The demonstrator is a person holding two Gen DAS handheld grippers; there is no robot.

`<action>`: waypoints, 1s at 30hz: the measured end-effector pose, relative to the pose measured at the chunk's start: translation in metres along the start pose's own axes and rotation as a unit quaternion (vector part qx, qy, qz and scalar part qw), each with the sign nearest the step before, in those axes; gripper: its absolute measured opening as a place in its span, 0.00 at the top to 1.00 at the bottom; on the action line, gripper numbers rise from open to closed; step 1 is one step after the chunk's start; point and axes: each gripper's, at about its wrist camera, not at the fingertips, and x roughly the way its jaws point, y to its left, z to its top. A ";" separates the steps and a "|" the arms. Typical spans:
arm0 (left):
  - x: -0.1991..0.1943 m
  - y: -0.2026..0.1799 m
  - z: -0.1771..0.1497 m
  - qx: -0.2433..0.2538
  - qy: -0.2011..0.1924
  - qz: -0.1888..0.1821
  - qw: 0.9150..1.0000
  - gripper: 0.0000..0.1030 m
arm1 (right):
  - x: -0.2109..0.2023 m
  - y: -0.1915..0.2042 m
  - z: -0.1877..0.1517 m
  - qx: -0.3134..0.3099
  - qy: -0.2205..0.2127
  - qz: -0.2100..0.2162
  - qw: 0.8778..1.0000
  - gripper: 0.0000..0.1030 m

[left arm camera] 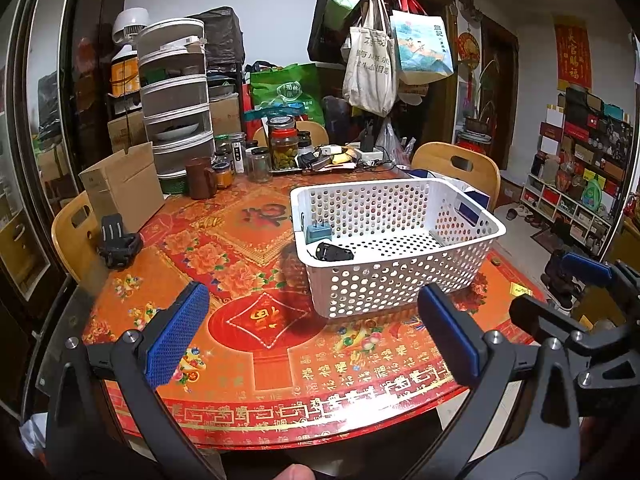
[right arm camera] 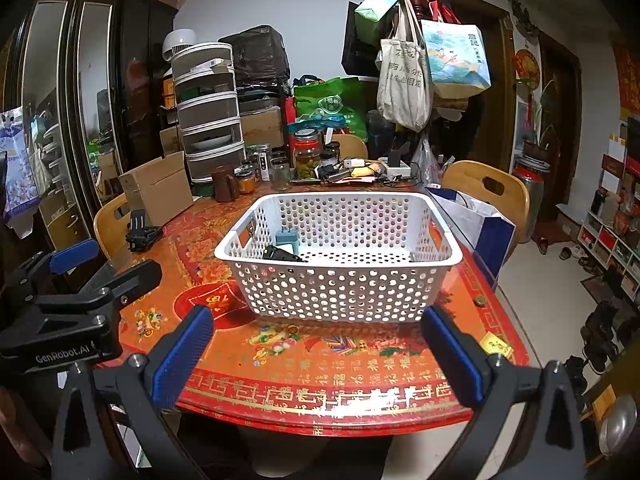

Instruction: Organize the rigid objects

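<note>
Nearby, white basket (right arm camera: 340, 280) mid-table, bare tablecloth (left arm camera: 280, 360) to near edge, both grippers' jaws wide, seemingly empty.

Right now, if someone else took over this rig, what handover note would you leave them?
Left gripper: open, empty, held above the near table edge.
Right gripper: open, empty, also at the near edge.
White basket stands mid-table; inside it, at its left end, lie a blue-grey plug adapter and a black device.
Left out: a black clip-like gadget by the cardboard box, a small coin-like item and a yellow card near the right edge.
</note>
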 end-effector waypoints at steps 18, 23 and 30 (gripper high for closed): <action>0.004 0.000 -0.001 -0.004 0.001 0.005 1.000 0.00 | 0.000 0.000 0.000 -0.001 0.001 -0.001 1.000 0.00; 0.005 0.000 -0.001 -0.004 0.000 0.004 1.000 0.00 | 0.000 0.000 0.000 0.000 0.000 -0.001 1.000 0.00; 0.006 -0.001 -0.003 -0.002 0.003 0.004 1.000 0.00 | 0.001 0.000 0.000 -0.001 0.001 -0.002 1.000 0.00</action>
